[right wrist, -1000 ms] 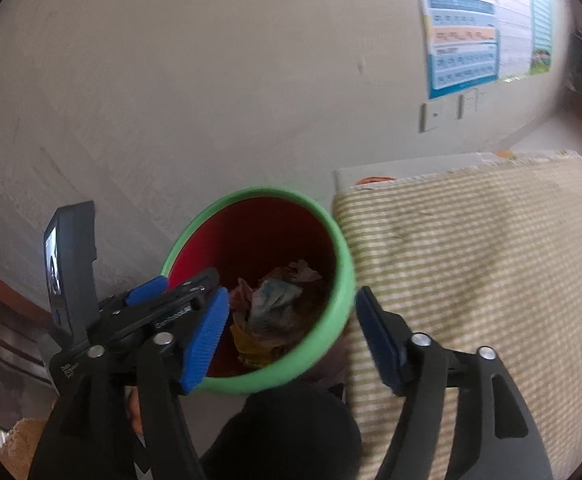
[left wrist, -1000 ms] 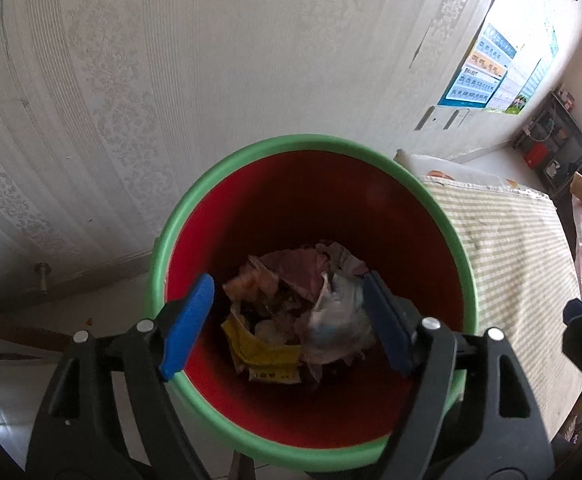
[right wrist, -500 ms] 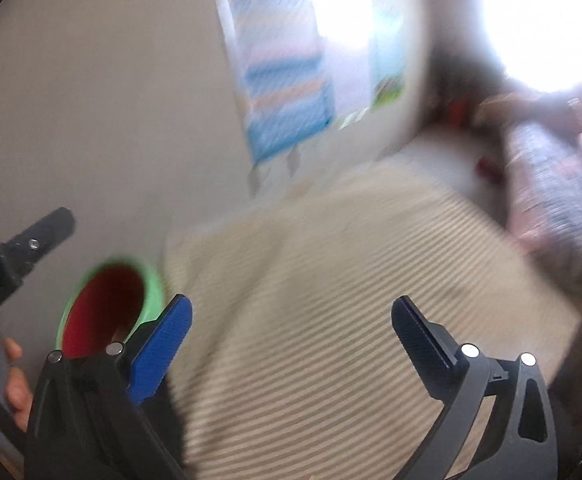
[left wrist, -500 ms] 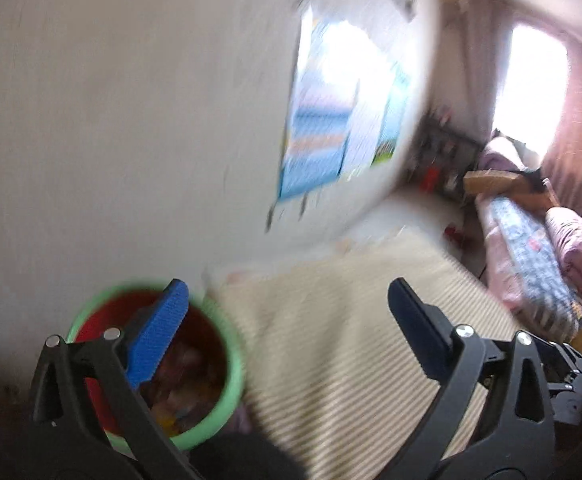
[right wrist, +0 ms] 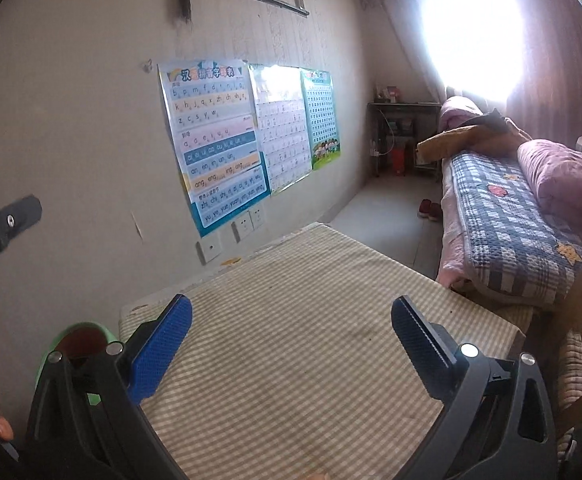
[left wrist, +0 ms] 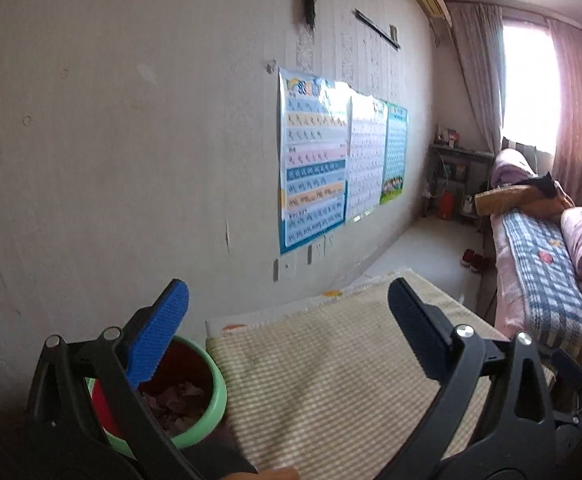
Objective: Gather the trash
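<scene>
Left wrist view: left tool [left wrist: 287,314] spread wide, nothing between the pads; jaws have just been opening. Bin [left wrist: 211,394] sits low left beside the worktop [left wrist: 331,380], trash [left wrist: 179,400] piled inside. Right wrist view: right tool [right wrist: 291,326] likewise spread and empty, also just opened, over the checked worktop; bin rim at far left. No loose trash visible on the worktop, so collection looks done or nearly so.
</scene>
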Demonstrator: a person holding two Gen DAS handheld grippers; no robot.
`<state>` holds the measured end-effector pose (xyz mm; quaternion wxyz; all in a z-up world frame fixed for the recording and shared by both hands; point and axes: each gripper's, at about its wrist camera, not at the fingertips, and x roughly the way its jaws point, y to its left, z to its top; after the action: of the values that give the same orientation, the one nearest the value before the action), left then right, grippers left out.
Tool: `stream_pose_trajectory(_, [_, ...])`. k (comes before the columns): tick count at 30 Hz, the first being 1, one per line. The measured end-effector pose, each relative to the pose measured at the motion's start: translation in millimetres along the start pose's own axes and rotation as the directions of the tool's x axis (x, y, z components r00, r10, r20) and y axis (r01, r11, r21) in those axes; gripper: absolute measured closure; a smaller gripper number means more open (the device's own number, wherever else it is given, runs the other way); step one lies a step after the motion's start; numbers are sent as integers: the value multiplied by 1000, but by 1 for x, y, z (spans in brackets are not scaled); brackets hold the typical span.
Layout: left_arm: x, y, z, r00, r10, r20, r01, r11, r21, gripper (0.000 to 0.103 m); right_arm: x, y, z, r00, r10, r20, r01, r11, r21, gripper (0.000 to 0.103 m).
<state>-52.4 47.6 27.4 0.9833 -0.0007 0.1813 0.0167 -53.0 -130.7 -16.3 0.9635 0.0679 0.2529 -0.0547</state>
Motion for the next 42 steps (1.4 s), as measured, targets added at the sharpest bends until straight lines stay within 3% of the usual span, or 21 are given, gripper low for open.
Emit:
stream_pose_trajectory(13, [6,-1,1,996,-62,-68,61,998,-15,5,-6,-3,-1,1000,-13,17,14,1000,-5,6])
stream_pose_trajectory(42, [19,-1,-2,990,-82,-114,81,997,-14,5,5,-2,-10,999,-26,-28,25,999,-20,6])
